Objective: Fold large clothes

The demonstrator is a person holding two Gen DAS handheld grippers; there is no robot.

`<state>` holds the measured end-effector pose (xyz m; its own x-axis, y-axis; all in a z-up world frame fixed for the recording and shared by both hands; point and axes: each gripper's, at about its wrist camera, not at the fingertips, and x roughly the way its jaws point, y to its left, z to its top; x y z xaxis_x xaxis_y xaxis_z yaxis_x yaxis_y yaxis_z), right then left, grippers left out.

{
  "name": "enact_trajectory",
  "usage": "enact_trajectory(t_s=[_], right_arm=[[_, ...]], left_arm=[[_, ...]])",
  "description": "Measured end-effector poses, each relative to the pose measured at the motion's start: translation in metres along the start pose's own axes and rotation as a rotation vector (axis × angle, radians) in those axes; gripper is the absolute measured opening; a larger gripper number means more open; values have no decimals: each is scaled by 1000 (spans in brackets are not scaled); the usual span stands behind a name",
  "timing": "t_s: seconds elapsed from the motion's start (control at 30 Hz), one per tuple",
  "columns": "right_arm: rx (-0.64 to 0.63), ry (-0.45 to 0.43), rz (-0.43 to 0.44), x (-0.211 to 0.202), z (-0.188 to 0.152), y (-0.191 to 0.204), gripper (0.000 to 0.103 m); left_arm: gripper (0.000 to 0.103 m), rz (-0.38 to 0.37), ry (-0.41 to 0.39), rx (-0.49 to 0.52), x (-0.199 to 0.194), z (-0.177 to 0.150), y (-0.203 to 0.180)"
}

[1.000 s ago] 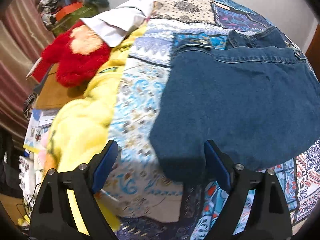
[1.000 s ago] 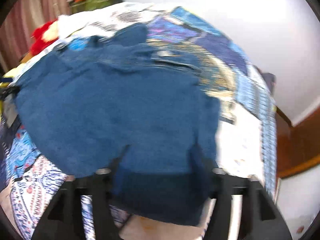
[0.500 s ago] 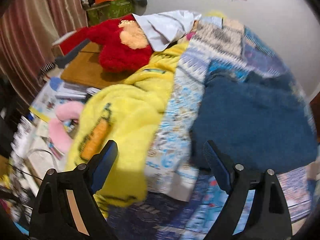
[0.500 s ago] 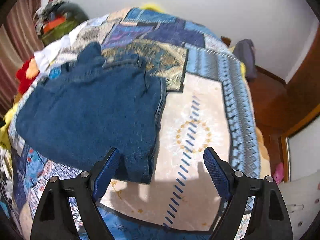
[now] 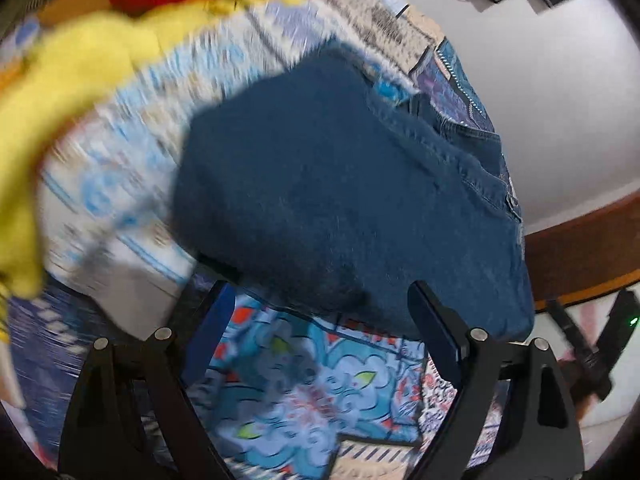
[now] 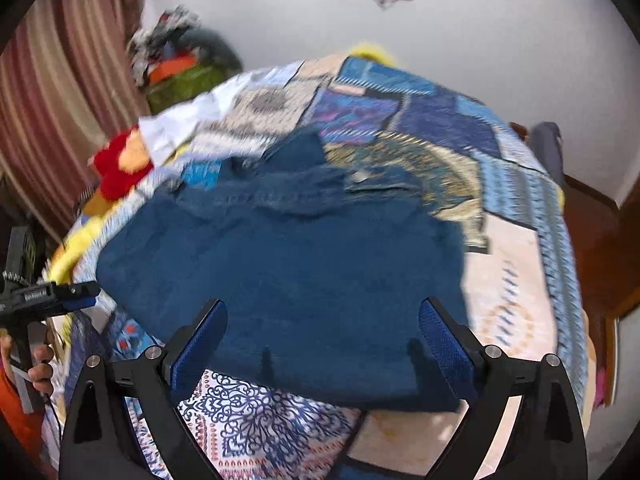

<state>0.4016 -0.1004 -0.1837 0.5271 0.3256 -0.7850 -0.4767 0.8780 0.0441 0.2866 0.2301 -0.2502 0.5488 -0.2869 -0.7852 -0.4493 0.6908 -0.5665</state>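
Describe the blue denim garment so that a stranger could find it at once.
Look at the bed with the patchwork quilt. The folded jeans lie near its middle, beside a yellow blanket. They are the only plain dark blue thing on the many-coloured cover.

A patchwork-covered bed point(image 6: 516, 288) stands against a plain white wall point(image 6: 480, 32), striped curtains point(image 6: 60, 92) hanging at the left, brown wood trim point(image 5: 580, 256) beyond.

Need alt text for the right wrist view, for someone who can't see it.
Folded blue jeans lie on a patchwork bedspread, just beyond the right gripper, whose jaws are opening with nothing gripped. The left gripper shows at the left edge, near the jeans' corner. Behind are a red plush, curtains and a white wall.
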Motion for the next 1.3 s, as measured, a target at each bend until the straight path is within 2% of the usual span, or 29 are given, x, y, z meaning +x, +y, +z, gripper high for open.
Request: enact_trajectory(t_s=[0.17, 0.23, 0.27, 0.33, 0.4, 0.47, 0.6, 0.73, 0.83, 0.97, 1.03, 1.13, 1.23, 1.3], right_arm=[[-46, 132, -15, 53, -14, 13, 96], [-39, 123, -5, 59, -19, 12, 100], [-37, 111, 7, 59, -20, 11, 101], [-37, 117, 22, 60, -20, 10, 103], [-43, 118, 24, 61, -21, 11, 103], [-46, 117, 24, 62, -22, 9, 103], [-49, 129, 23, 60, -20, 12, 103], [-61, 173, 2, 59, -13, 21, 103], [-73, 185, 36, 54, -3, 32, 103], [-122, 116, 102, 44, 11, 66, 103], [-168, 108, 123, 50, 14, 89, 103], [-251, 185, 151, 79, 7, 126, 103], [-239, 278, 204, 111, -5, 145, 103], [-263, 294, 193, 118, -4, 155, 103]], left_arm=[[87, -97, 61, -128, 34, 7, 18], [86, -152, 82, -132, 47, 14, 24], [85, -162, 92, -131, 57, 19, 27], [76, -171, 82, -151, 64, 27, 30], [75, -169, 64, -183, 68, 37, 28], [70, -145, 46, -202, 73, 46, 25], [50, -36, -18, -175, 68, 51, 10], [36, 126, -86, -15, 38, 44, -33], [34, 164, -162, 64, 7, 36, -56], [34, 191, -249, 145, -31, 24, -73], [33, 231, -283, 194, -45, 17, -81], [33, 266, -311, 219, -57, 10, -80], [33, 349, -314, 220, -51, 9, -70], [33, 374, -310, 204, -47, 9, -61]])
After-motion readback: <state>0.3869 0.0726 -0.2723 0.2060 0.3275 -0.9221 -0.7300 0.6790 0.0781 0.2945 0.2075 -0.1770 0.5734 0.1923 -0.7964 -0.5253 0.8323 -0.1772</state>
